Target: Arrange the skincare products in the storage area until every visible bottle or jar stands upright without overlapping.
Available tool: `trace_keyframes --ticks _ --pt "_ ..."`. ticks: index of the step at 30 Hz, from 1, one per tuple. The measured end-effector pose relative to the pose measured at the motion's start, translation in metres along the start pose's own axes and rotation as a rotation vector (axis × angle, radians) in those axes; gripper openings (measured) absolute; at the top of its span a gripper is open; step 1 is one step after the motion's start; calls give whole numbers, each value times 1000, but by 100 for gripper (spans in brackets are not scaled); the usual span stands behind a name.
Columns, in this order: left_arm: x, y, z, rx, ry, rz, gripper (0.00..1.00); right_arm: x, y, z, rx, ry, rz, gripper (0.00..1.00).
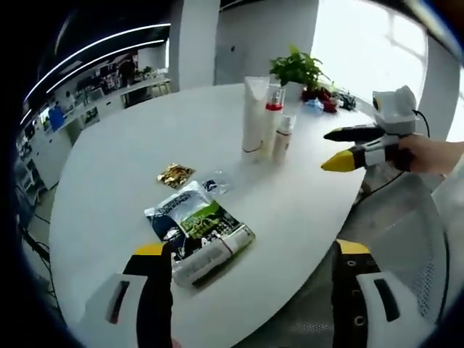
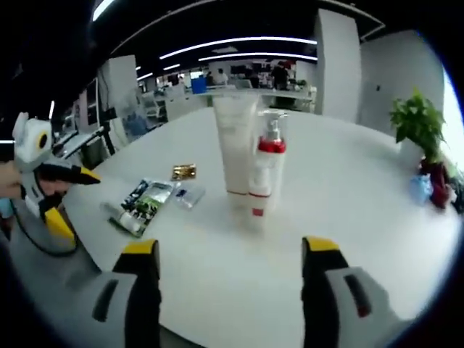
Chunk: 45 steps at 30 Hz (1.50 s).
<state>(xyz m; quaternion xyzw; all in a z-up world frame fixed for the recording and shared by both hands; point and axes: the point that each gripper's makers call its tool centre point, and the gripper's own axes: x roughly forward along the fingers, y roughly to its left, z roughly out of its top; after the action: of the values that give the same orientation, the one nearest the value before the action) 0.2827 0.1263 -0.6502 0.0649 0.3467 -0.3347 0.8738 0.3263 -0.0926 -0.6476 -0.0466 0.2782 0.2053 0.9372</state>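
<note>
Both grippers [image 1: 246, 279] [image 2: 230, 279] released, one lying tube [image 1: 214, 257], three flat sachets [image 1: 190, 214], three upright bottles [image 1: 264, 119]

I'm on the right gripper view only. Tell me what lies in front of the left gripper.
Observer: A white tube lies flat on a green sachet, just ahead of the left gripper, whose jaws stand apart.
Operator: Report the standing bottles from that side.
Observer: A small white bottle stands beside the red-collared pump bottle, next to the tall white tube.
Operator: Name the loose bits.
Observer: A gold packet and a clear sachet lie flat.
</note>
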Motion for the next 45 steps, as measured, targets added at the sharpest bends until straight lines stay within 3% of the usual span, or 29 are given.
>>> trace_keyframes --ticks 14,21,26,37,45 --pt "-29 -5 -11 -57 -29 41 97 -31 24 8 2 -60 169 99" --pt "-36 -2 -19 -85 -52 53 97 -43 42 12 4 -113 250 100" --pt "-40 -5 -11 -93 -93 62 97 -50 39 14 40 -142 248 100" --pt "-35 -8 -10 -75 -70 63 97 -47 34 12 31 -141 225 100" --pt "-27 -1 -16 68 35 50 92 -46 31 10 23 -137 214 100"
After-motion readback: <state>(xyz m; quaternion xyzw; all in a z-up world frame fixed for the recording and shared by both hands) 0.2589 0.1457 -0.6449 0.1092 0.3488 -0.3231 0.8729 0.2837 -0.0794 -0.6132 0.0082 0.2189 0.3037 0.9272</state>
